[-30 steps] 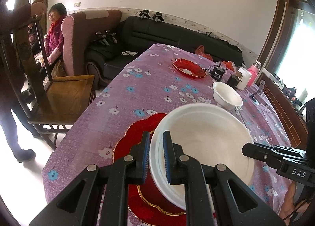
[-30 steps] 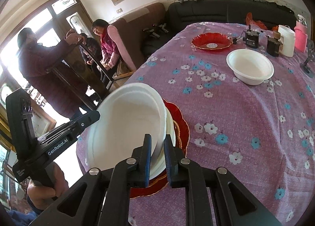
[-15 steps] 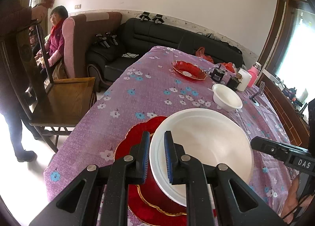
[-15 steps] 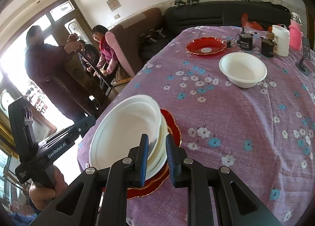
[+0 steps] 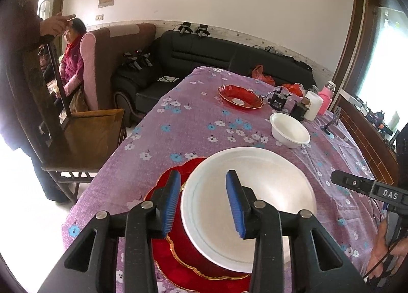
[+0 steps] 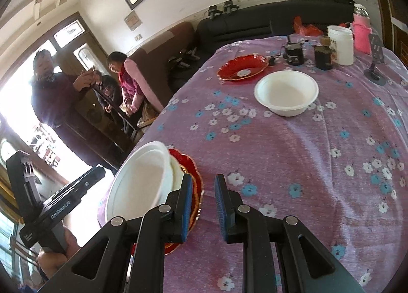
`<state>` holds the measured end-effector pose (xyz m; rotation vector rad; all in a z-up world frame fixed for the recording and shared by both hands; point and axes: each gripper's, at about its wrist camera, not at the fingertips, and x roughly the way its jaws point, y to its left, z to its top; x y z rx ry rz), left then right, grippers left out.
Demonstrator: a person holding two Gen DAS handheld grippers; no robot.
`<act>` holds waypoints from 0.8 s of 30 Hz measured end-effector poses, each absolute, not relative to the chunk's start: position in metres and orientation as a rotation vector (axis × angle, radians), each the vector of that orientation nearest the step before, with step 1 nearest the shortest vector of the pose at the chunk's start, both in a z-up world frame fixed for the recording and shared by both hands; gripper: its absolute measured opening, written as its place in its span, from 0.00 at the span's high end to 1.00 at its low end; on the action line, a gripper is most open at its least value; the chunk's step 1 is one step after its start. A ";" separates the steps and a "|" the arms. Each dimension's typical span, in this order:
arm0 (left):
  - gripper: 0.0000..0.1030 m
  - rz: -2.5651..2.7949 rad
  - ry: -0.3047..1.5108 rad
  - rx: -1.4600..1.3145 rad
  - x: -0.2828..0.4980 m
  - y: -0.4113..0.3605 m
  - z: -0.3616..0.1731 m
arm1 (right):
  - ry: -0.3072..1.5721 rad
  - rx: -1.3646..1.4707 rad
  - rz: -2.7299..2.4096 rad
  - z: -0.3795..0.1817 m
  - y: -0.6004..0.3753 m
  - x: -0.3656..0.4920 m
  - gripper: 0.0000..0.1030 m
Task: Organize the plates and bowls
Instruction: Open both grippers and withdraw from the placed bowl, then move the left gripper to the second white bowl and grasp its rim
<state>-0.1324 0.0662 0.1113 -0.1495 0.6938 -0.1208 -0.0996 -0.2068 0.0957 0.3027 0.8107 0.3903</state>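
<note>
A stack of white bowls [image 5: 255, 196] sits on a red gold-rimmed plate [image 5: 176, 254] at the near table edge; both also show in the right wrist view [image 6: 137, 183], the red plate [image 6: 195, 178] under the stack. My left gripper [image 5: 204, 201] is open, its fingers either side of the bowl's near rim without holding it. My right gripper [image 6: 202, 206] is open and empty, just right of the stack. A second white bowl [image 6: 287, 92] and a second red plate [image 6: 242, 67] sit farther back on the table.
The table has a purple flowered cloth [image 6: 293, 155]. Jars, a white container [image 6: 340, 44] and a pink bottle [image 6: 362, 30] stand at the far end. A wooden chair [image 5: 84, 137], a sofa and several people are to the left.
Both grippers have opened and let go of the white bowl stack. The right gripper has drawn back to the right; the stack now rests on the red plate.
</note>
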 end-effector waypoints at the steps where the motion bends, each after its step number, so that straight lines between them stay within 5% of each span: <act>1: 0.62 -0.124 0.693 -0.145 -0.133 0.063 0.113 | 0.811 0.308 0.387 0.095 -0.209 -0.099 0.81; 6: 0.62 -0.151 0.681 -0.111 -0.135 0.043 0.121 | 0.809 0.345 0.357 0.089 -0.229 -0.095 0.73; 20: 0.56 -0.351 0.709 0.027 -0.132 -0.067 0.130 | 0.801 0.436 0.240 0.076 -0.300 -0.072 0.72; 24: 0.56 -0.409 0.758 0.049 -0.124 -0.101 0.119 | 0.787 0.434 0.172 0.081 -0.322 -0.054 0.63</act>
